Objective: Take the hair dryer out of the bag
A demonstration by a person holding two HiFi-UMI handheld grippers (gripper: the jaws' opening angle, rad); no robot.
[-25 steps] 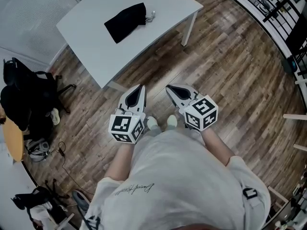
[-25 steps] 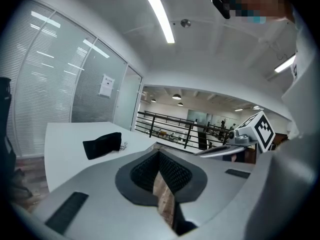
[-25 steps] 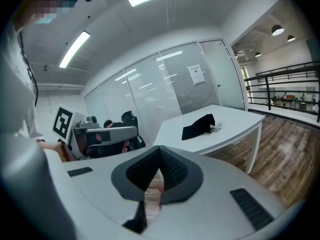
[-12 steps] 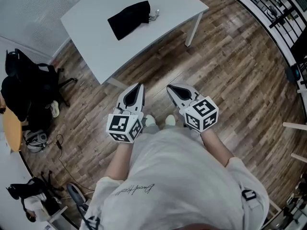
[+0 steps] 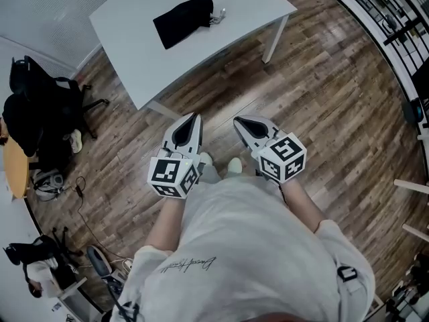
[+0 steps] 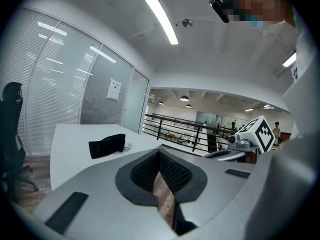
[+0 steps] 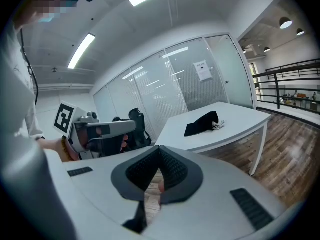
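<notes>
A black drawstring bag (image 5: pixel 183 20) lies flat on the white table (image 5: pixel 141 59), with a pale cord end (image 5: pixel 218 13) sticking out at its right. The same bag (image 6: pixel 107 146) shows far ahead in the left gripper view, and the bag (image 7: pixel 201 124) also lies far off in the right gripper view. No hair dryer shows. My left gripper (image 5: pixel 195 117) and right gripper (image 5: pixel 238 121) are held side by side over the wooden floor, well short of the table. Both are shut with nothing between the jaws.
A dark office chair with bags (image 5: pixel 30 119) stands left of the table. Cables and gear (image 5: pixel 47 186) lie on the floor at the left. A black railing (image 5: pixel 389 25) runs along the upper right. One white table leg (image 5: pixel 275 37) stands at the table's right corner.
The table and bag have drifted up and slightly right in the head view. Both grippers keep their places side by side and stay shut.
</notes>
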